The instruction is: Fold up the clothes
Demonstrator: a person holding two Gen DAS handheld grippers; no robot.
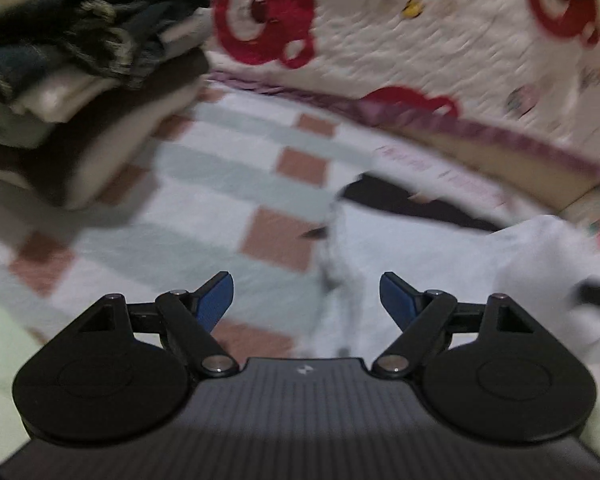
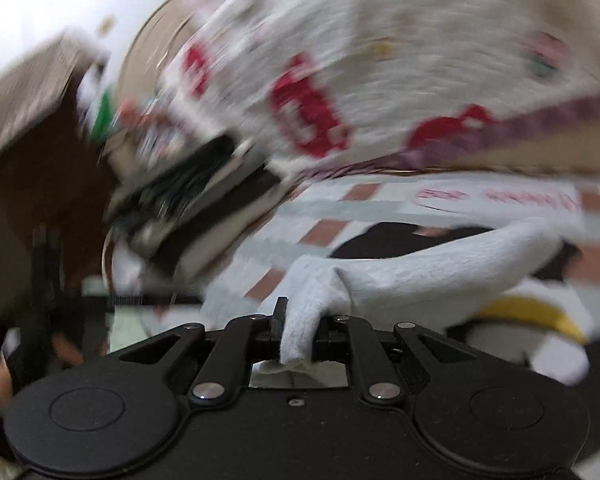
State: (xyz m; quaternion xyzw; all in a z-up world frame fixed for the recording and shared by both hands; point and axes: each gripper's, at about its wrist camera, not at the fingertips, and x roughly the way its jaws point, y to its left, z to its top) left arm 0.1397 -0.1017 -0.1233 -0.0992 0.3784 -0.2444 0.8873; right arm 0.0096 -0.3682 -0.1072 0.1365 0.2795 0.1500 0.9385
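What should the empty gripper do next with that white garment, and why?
Probably reach the left gripper to a free edge of the white garment and close on it. The right gripper already pinches one bunched corner, the left's jaws stand open with nothing between them, and the cloth sags unevenly over the checked bedsheet, so a second hold would spread it for folding.

My left matte-black two-finger gripper (image 1: 306,300) carries blue pads on its fingertips (image 1: 216,300), round black discs either side, silver pivot screws and a ribbed grey body with a small white mark. My right matte-black gripper (image 2: 296,328) matches — black linkage arms, silver screws.
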